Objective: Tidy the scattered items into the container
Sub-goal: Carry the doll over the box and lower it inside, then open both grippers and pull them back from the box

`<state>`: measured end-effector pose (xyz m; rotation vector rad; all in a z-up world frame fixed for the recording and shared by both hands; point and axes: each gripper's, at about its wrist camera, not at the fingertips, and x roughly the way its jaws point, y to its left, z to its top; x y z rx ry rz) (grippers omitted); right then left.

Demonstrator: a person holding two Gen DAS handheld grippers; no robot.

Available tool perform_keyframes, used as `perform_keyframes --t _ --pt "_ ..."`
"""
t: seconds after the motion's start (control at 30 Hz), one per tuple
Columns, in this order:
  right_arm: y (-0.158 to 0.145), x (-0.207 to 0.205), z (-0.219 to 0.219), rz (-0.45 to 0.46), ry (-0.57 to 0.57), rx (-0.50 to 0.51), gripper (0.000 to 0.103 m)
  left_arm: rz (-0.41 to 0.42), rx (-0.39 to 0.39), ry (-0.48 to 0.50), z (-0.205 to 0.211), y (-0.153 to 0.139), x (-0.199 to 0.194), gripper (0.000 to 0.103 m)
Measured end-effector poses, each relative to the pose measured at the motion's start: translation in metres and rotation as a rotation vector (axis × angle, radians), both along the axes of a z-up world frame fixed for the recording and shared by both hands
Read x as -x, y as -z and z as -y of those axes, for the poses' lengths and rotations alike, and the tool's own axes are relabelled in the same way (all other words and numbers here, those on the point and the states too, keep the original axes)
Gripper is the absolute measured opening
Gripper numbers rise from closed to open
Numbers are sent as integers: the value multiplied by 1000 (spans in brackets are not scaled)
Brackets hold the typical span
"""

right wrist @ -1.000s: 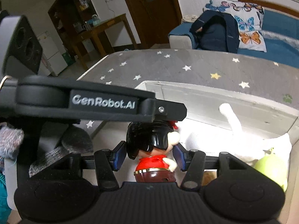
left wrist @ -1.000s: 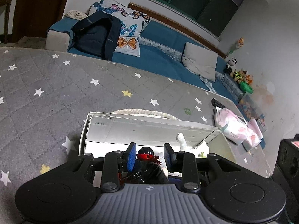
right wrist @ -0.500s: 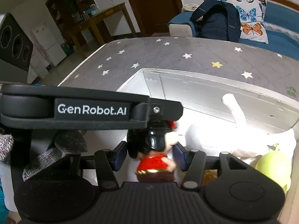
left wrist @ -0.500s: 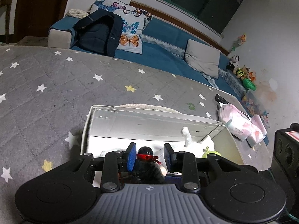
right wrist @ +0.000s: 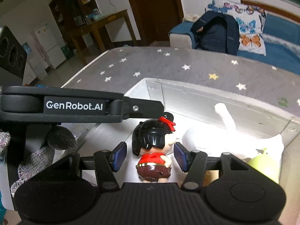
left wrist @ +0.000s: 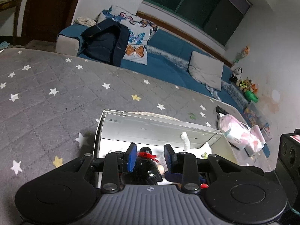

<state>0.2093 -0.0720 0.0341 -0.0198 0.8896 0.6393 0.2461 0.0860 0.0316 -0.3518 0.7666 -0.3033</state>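
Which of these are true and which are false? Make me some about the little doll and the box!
1. The doll has a red bow in its black hair. True.
2. The right gripper is squeezing the doll tight. False: its jaws stand open, with a gap on each side of the doll.
3. The white box sits on a grey cover with stars. True.
4. The doll wears a blue top. False: its top is red, above brown shorts.
5. A yellow-green toy lies in the box, at its right end. True.
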Motion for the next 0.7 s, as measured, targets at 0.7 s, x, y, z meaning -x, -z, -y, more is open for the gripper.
perform_keyframes --t 0.7 --pt "-29 81 41 158 29 -40 65 139 -91 -56 32 -31 97 34"
